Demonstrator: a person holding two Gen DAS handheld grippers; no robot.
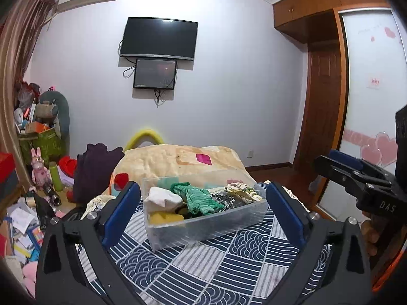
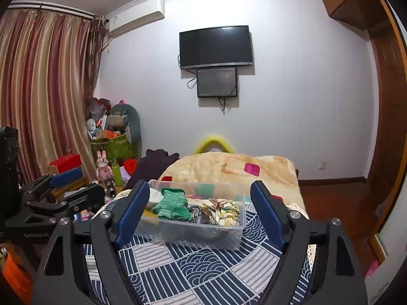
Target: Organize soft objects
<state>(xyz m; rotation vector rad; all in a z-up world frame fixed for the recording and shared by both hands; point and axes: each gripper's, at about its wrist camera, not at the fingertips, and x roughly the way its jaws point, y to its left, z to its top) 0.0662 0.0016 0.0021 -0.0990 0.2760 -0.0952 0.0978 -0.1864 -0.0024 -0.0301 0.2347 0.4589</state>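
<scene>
Two hand-held grippers hover short of a clear plastic bin (image 1: 203, 225), both empty. The left hand-held gripper (image 1: 203, 212) has its blue pads spread wide; the right hand-held gripper (image 2: 201, 212) likewise. The bin sits on the bed's navy patterned cover (image 1: 216, 264), holding a green knitted garment (image 1: 195, 195), white cloth (image 1: 162, 195) and yellow sponge (image 1: 165, 217). Behind the bin lies a beige quilt (image 1: 175, 160).

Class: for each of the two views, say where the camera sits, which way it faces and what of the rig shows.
Left wrist: behind the open left gripper, facing the clear bin; the right gripper shows at right.
Right wrist: behind the open right gripper, facing the bin.
Shared: bin, television.
</scene>
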